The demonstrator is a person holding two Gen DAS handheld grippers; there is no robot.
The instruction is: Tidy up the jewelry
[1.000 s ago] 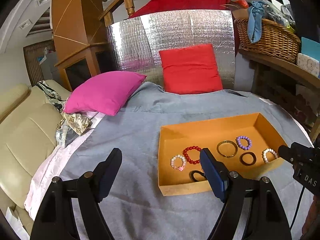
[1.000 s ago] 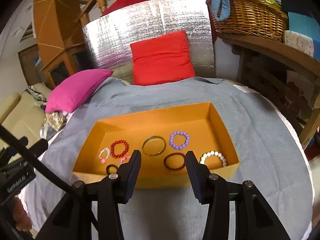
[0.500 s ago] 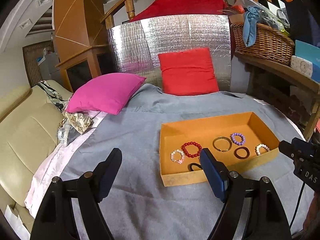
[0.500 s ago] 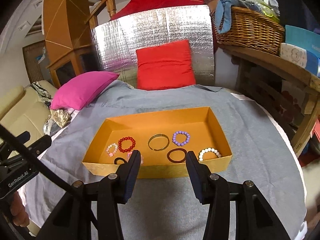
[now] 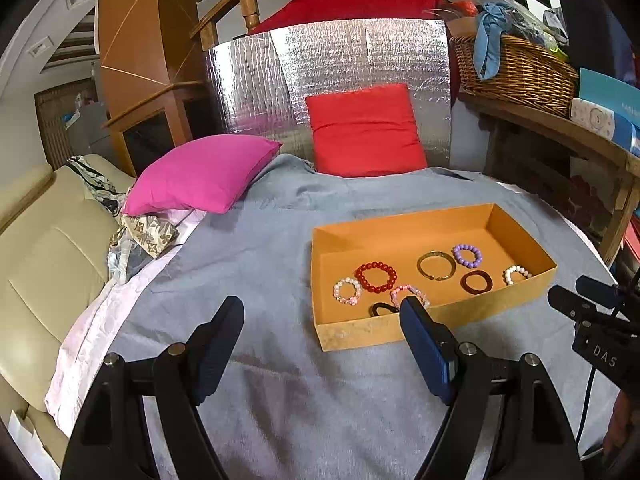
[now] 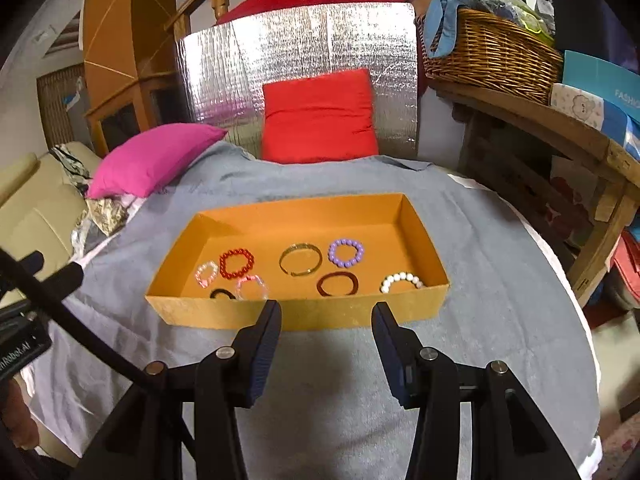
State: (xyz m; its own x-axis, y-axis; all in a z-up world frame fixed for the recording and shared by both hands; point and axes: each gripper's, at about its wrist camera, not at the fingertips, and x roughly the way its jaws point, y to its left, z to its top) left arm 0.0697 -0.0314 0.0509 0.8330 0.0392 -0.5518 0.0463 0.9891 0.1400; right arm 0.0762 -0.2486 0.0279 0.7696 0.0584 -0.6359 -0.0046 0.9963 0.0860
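Bracelets lie spread inside the orange box (image 6: 224, 316) at frame centre, on the grey cloth (image 6: 340, 380). We judge sorting nearly finished. Our left tool (image 5: 320, 328) gapes empty; our right tool (image 6: 326, 322) hangs half-parted, empty, needing only a check below.

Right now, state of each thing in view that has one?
Left tongs: open, empty.
Right tongs: open, empty.
Orange box: lidless, on the grey cloth.
Red bead bracelet: flat in the box.
Gold bangle: flat in the box.
Purple bead bracelet: flat in the box.
White bead bracelet: by the front wall.
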